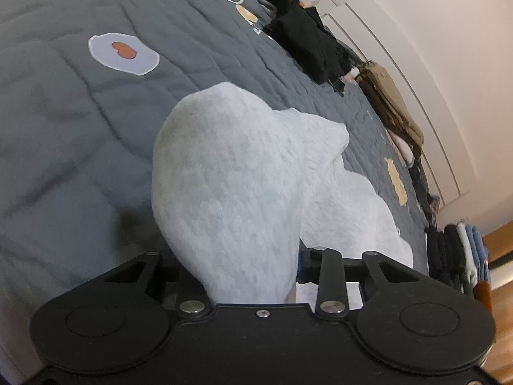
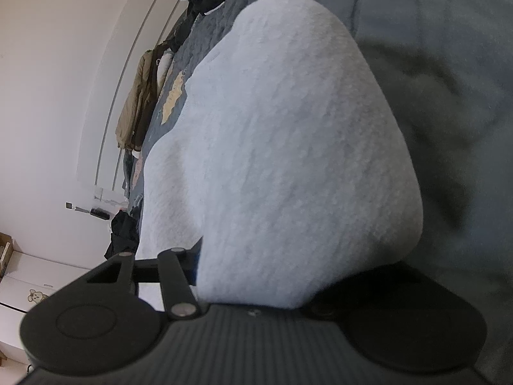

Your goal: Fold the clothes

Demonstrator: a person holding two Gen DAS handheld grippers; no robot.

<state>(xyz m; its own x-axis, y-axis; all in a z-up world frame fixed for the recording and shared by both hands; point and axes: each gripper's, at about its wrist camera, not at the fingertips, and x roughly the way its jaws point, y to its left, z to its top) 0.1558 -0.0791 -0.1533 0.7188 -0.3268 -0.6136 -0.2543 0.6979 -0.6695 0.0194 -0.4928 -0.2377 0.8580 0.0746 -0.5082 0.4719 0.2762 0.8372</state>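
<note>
A light grey knitted garment bulges up from between the jaws of my left gripper and trails off to the right over the bed. The same grey garment fills most of the right wrist view, rising out of my right gripper. Cloth hides the fingertips of both grippers, and each is shut on a bunch of it. The garment hangs slightly above the dark grey quilt.
The quilt carries a fried-egg patch. Along the bed's far edge by the white wall lie a black clothes pile, a tan jacket and a stack of folded clothes. White boxes stand on the floor.
</note>
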